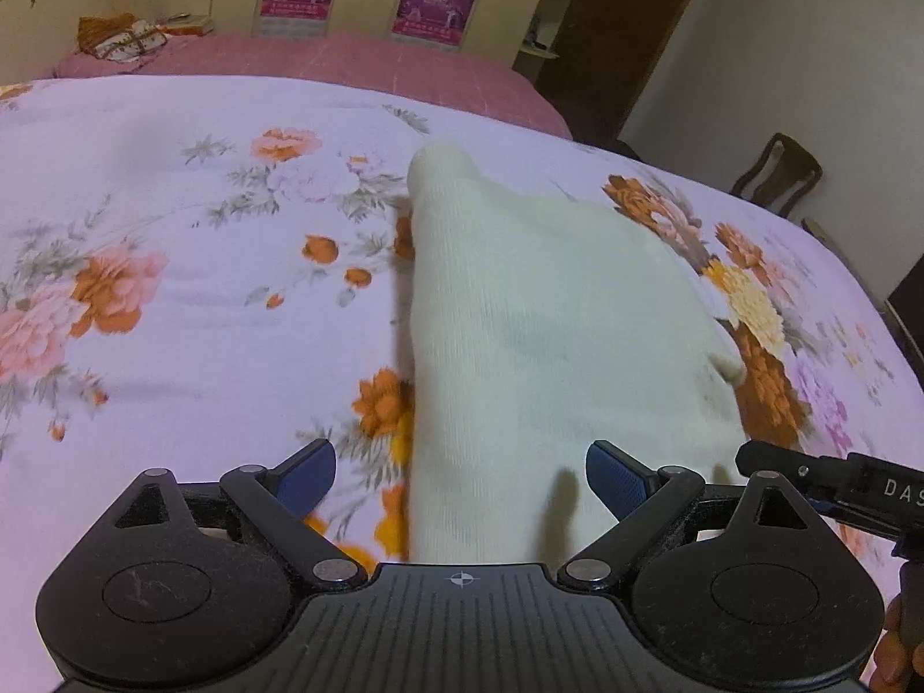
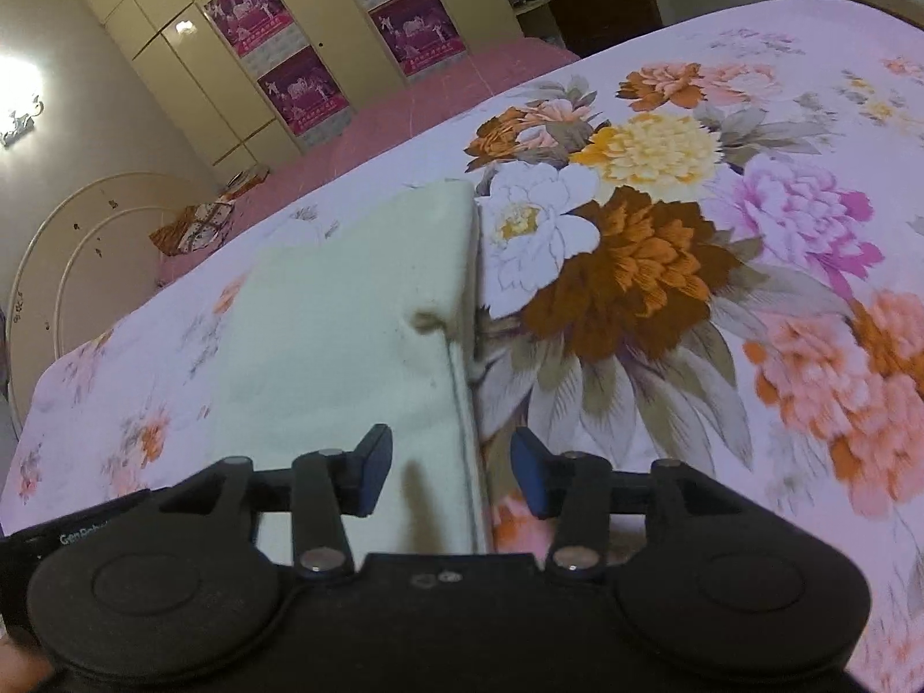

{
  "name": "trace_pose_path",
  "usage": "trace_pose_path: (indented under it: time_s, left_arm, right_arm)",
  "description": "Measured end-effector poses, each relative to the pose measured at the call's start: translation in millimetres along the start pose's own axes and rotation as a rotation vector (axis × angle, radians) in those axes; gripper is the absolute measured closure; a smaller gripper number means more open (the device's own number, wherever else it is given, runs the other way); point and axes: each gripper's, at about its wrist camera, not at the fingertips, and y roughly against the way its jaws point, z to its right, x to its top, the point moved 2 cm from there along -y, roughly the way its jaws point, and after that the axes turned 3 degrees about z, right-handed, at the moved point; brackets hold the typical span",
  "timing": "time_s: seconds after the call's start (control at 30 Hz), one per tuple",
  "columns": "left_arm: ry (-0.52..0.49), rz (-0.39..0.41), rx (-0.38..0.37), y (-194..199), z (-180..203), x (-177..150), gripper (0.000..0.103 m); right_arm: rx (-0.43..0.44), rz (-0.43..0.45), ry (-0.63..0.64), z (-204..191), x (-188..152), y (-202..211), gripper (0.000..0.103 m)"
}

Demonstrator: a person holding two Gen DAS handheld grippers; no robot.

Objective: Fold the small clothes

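Observation:
A small cream-white knitted garment [image 1: 548,317] lies folded on the floral bedsheet [image 1: 173,202], with a narrow end pointing away from me. My left gripper [image 1: 462,473] hovers over its near end, jaws wide open and blue pads clear of the cloth. In the right wrist view the same garment [image 2: 346,317] shows a straight hemmed right edge. My right gripper [image 2: 450,473] is open, that edge running between its fingers without either pad pressing on it. The black body of my right gripper [image 1: 854,485] shows at the far right of the left wrist view.
The floral sheet [image 2: 693,289] extends to the right of the garment. Beyond it lies a pink bedcover [image 1: 346,58] with a patterned bundle [image 1: 124,37]. A wardrobe with purple posters [image 1: 436,3] and a wooden chair [image 1: 777,173] stand behind.

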Motion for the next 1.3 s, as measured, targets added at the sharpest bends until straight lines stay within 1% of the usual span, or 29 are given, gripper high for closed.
trace_pose_path:
  time_s: [0.1,0.17,0.2,0.3,0.43,0.47,0.53,0.57,0.6,0.63,0.67,0.7,0.77,0.8,0.83,0.87,0.93,0.97,1.0,1.03,1.1,1.23,1.3]
  left_arm:
    - [0.009,0.002,0.006,-10.5,0.3,7.2,0.01]
    - [0.013,0.003,0.008,-18.6,-0.7,11.0,0.01]
    - [0.019,0.001,0.006,-22.5,-1.7,12.1,0.01]
    - [0.03,0.009,-0.009,-31.3,-4.2,14.6,0.01]
    - [0.01,0.018,-0.035,-38.6,-1.3,16.9,0.01]
    - [0.01,0.018,-0.043,-40.1,-0.8,17.8,0.01]
    - [0.022,0.015,-0.065,-41.5,-0.3,20.0,0.01]
    - [0.03,0.014,-0.075,-41.9,-0.3,20.9,0.011]
    - [0.039,0.012,-0.089,-41.6,-0.2,21.4,0.023]
    - [0.055,-0.002,-0.124,-41.5,0.6,22.1,0.042]
    - [0.075,-0.016,-0.14,-41.4,1.4,22.4,0.042]
    - [0.084,-0.014,-0.144,-41.2,2.1,22.8,0.042]
    - [0.094,-0.018,-0.154,-45.4,1.2,22.2,0.042]
    - [0.1,-0.017,-0.159,-47.4,0.2,22.3,0.042]
    - [0.103,-0.016,-0.163,-48.9,0.0,23.2,0.042]
    - [0.102,-0.017,-0.166,-50.8,0.4,24.2,0.042]
    - [0.108,-0.019,-0.169,-52.7,1.0,26.0,0.042]
    - [0.116,-0.018,-0.171,-52.0,0.9,26.5,0.043]
    - [0.121,-0.01,-0.172,-49.9,1.0,26.4,0.05]
    - [0.118,0.003,-0.173,-46.5,1.6,25.7,0.055]
    - [0.098,0.026,-0.173,-40.9,4.2,25.7,0.06]
    - [0.093,0.046,-0.186,-29.8,3.4,30.6,0.064]
    - [0.079,0.061,-0.192,-21.4,2.2,34.3,0.064]
  right_arm:
    - [0.008,-0.001,-0.001,1.1,8.4,-9.5,0.056]
    - [0.014,0.004,-0.008,2.4,14.8,-15.6,0.031]
    - [0.019,0.009,-0.004,2.0,18.2,-18.6,0.03]
    - [0.032,0.003,0.014,0.8,27.8,-31.9,0.03]
    - [0.064,-0.025,-0.042,8.2,35.8,-55.4,0.03]
    - [0.072,-0.034,-0.054,9.8,36.5,-60.3,0.032]
    - [0.101,-0.039,-0.063,11.7,35.9,-68.5,0.033]
    - [0.11,-0.035,-0.058,11.2,36.0,-70.0,0.037]
    - [0.12,-0.04,-0.05,10.2,36.0,-71.4,0.042]
    - [0.157,-0.059,-0.064,10.3,35.4,-73.1,0.06]
    - [0.17,-0.063,-0.087,11.1,34.9,-72.5,0.064]
    - [0.172,-0.06,-0.075,9.8,34.6,-71.1,0.066]
    - [0.169,-0.056,-0.048,8.2,34.9,-70.4,0.068]
    - [0.17,-0.055,-0.056,9.7,35.9,-72.1,0.067]
    - [0.173,-0.055,-0.076,12.2,36.8,-75.0,0.062]
    - [0.189,-0.062,-0.11,15.1,38.2,-79.2,0.061]
    - [0.195,-0.05,-0.113,14.4,39.6,-83.2,0.062]
    - [0.187,-0.046,-0.103,12.0,39.9,-83.1,0.064]
    - [0.183,-0.045,-0.102,9.1,39.7,-81.8,0.067]
    - [0.18,-0.039,-0.097,5.6,39.7,-79.0,0.072]
    - [0.17,-0.01,-0.058,-2.4,39.4,-70.4,0.074]
    - [0.173,0.013,-0.038,-10.9,41.7,-60.2,0.075]
    - [0.181,0.024,-0.03,-17.0,45.3,-56.3,0.075]
